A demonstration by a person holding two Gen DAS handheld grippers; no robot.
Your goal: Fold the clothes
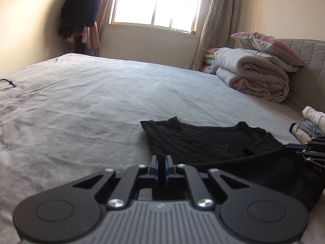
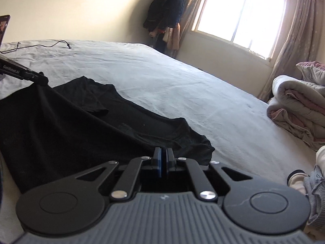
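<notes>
Black shirt (image 2: pixel 81 122) lies lengthwise toward the window, near hem pinched by left gripper (image 1: pixel 161 158) and right gripper (image 2: pixel 163 154).

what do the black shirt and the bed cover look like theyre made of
The black shirt looks like thin, matte knit, probably cotton jersey: it drapes limply and tents into soft folds where the left hand-held gripper lifts it. The grey bed cover looks like a soft, slightly brushed woven fabric with fine wrinkles and no sheen. The exact fibre of either is not clear.
</notes>
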